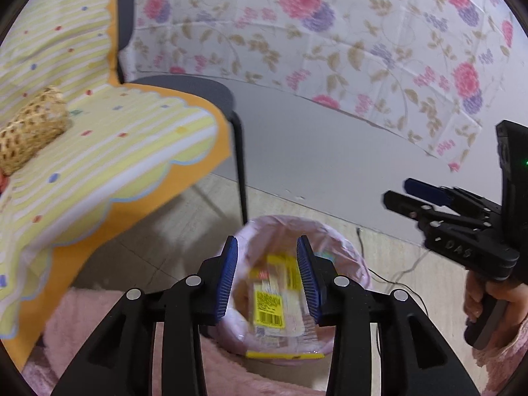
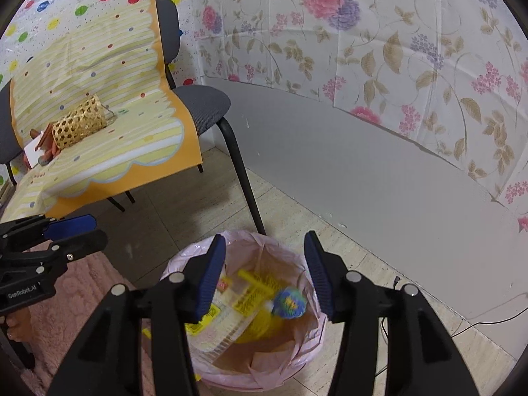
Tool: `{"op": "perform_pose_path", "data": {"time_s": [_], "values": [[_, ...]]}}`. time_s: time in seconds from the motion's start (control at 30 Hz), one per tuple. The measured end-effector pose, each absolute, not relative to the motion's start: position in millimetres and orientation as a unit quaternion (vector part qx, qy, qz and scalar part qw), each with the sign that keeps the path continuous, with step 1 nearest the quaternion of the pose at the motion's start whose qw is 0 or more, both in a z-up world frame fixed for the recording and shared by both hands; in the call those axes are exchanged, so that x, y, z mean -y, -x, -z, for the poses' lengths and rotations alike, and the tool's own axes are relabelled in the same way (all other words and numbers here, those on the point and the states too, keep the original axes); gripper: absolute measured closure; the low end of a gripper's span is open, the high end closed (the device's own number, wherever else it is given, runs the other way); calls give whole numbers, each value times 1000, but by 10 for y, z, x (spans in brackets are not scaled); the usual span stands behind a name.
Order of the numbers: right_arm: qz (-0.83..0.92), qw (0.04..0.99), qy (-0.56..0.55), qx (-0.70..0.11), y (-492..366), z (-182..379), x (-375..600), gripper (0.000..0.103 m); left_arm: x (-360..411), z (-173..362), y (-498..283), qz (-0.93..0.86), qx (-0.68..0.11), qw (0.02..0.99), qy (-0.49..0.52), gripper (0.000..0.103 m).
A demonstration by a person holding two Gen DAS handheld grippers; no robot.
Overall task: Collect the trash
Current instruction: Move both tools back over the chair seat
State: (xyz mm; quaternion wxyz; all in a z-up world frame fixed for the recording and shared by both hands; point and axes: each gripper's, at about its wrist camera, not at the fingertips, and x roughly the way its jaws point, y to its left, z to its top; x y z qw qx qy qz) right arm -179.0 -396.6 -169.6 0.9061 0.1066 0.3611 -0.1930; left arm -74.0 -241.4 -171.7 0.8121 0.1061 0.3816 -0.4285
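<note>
A bin lined with a pink bag stands on the floor by the chair leg. My left gripper hangs open right above it. A blurred yellow wrapper with a barcode shows in the gap between its blue pads, and the pads do not press on it. My right gripper is open over the same bin with nothing in it. Below it a crumpled blue and yellow ball lies among yellow wrappers inside the bag. Each gripper shows in the other's view: the right gripper, the left gripper.
A grey chair draped in a yellow striped cloth stands to the left, with a woven basket and small items on its seat. A pink rug lies in front of the bin. A black cable runs along the grey wall.
</note>
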Motion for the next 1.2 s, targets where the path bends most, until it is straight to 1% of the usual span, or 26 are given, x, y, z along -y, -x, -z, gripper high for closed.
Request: {"op": "perform_pose_path", "data": {"time_s": [0.27,0.4,0.63,0.7,0.83,1.1,1.2], "values": [[167,918,-108,-343,1649,1422,3866,54,2061,1537,600,387,-362,844,-84,64],[134,926,-101,-337,1515,1286,3676,54,1889,1452,543,363,-352,859,-82,64],[61,939,-79,-329,1113,1087,3259,54,1359,1279,303,297,-350,887,-55,64],[40,942,-69,-326,968,1045,3102,54,1197,1247,244,279,-348,894,-49,63],[-1,945,-53,-323,647,955,2830,54,776,1189,65,218,-347,911,-36,56],[-65,947,-17,-313,2,721,2339,54,31,1051,-350,119,-350,929,-2,55],[-86,947,-12,-308,-208,644,2194,54,-193,947,-470,94,-342,935,8,52]]}}
